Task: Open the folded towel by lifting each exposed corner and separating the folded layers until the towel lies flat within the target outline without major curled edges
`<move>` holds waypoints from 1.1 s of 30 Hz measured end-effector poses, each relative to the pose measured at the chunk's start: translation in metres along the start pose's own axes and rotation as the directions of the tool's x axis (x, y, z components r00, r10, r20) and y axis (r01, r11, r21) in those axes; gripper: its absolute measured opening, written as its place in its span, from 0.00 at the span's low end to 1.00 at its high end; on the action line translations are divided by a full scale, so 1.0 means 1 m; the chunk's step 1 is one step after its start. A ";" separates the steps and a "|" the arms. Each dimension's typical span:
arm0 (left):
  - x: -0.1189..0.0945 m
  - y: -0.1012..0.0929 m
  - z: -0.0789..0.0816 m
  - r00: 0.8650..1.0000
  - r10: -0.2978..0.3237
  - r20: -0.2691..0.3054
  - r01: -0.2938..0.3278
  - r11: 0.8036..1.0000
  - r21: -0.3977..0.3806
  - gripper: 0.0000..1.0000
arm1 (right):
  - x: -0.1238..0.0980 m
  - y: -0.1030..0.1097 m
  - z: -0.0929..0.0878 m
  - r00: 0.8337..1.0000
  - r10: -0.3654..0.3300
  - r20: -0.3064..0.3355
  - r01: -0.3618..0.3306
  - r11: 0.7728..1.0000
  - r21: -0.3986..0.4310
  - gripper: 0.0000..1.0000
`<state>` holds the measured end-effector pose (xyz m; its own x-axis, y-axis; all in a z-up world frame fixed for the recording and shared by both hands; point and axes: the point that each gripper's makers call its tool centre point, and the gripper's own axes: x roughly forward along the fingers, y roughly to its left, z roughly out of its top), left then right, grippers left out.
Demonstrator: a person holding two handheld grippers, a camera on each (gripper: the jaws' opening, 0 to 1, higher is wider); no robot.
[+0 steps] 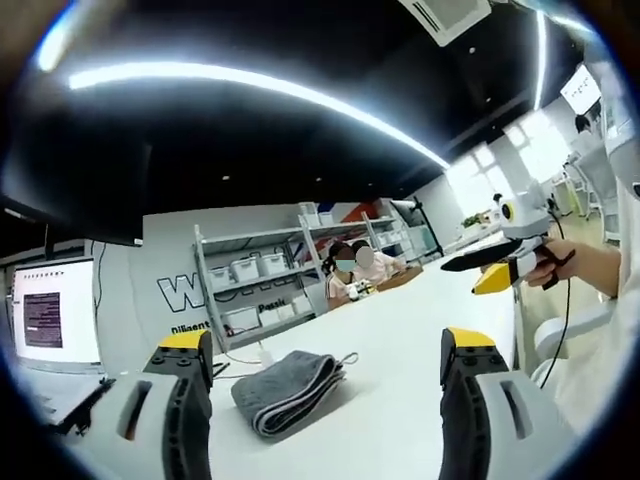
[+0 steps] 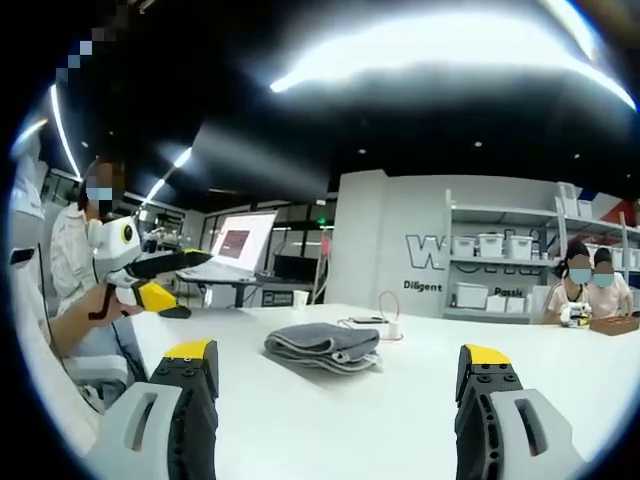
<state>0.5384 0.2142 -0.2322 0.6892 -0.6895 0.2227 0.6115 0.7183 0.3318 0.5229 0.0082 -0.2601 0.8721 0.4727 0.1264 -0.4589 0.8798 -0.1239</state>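
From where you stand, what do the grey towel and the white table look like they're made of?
Towel: soft woven cloth, likely terry or microfibre; its matte grey folds sag with rounded edges. Table: smooth, hard white top, perhaps laminate; it shows faint sheen, though the material can't be confirmed.

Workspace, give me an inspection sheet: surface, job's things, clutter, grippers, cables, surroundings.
Surface: white table, bare near the jaws.
Job's things: grey towel folded, lying on the table; no target outline seen.
Clutter: small white cup and white charger behind the towel.
Grippers: left gripper open, off the towel; right gripper open, off the towel.
Cables: thin cable behind the towel; black cord hanging from the right gripper.
Surroundings: shelves with white bins, screen, laptop, two seated people.
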 end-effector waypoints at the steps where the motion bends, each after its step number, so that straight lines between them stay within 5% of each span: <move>1: 0.002 0.000 0.000 1.000 0.000 0.000 0.000 1.000 0.003 0.94 | 0.000 -0.001 0.000 1.000 -0.001 0.000 0.001 1.000 0.001 0.99; 7: 0.021 0.005 0.001 1.000 0.015 0.020 -0.016 0.998 0.064 0.94 | 0.001 -0.002 0.003 1.000 0.010 0.006 -0.010 0.999 0.043 0.99; 20: 0.079 0.010 -0.002 1.000 -0.019 0.015 0.017 0.991 0.133 0.95 | 0.009 -0.009 0.012 0.999 -0.006 0.048 0.008 0.999 -0.042 0.99; 25: 0.112 0.020 -0.001 0.999 -0.048 -0.003 0.047 0.976 0.212 0.96 | 0.012 -0.013 0.015 0.999 0.003 0.050 -0.004 1.000 0.021 0.99; 33: 0.145 0.029 -0.012 0.996 -0.083 -0.023 0.086 0.945 0.315 0.96 | 0.014 -0.005 0.009 1.000 0.016 0.023 -0.016 1.000 0.014 0.99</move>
<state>0.6613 0.1362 -0.2010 0.6451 -0.7441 0.1734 0.5143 0.5908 0.6216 0.5356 0.0104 -0.2490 0.8605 0.4879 0.1469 -0.4755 0.8725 -0.1122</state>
